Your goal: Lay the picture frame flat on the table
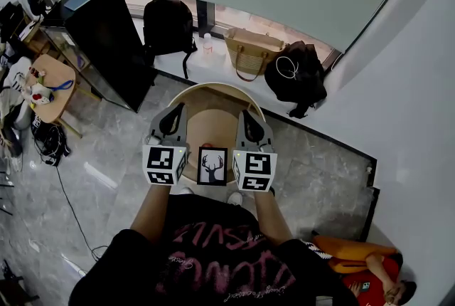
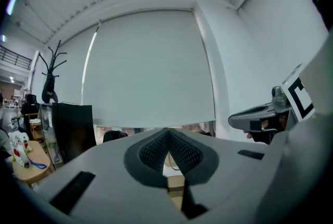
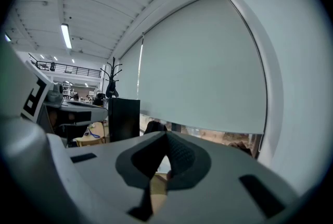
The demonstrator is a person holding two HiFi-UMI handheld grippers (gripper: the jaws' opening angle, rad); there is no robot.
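A black picture frame (image 1: 212,166) with a deer silhouette sits at the near edge of the round wooden table (image 1: 213,102), its face turned up toward me; I cannot tell whether it lies flat or leans. My left gripper (image 1: 173,111) and right gripper (image 1: 249,117) hover over the table on either side of the frame, pointing away from me, and touch nothing. Both point at the far wall and blind. The left gripper (image 2: 166,137) has its jaws together and empty. The right gripper (image 3: 165,139) is likewise shut on nothing. The frame is hidden in both gripper views.
A tall black cabinet (image 1: 106,34) stands at the back left. A black backpack (image 1: 168,23), a bottle (image 1: 207,45), a tan bag (image 1: 252,52) and a black bag (image 1: 295,73) line the window ledge. A small side table (image 1: 50,87) is far left. A person (image 1: 366,270) sits at the lower right.
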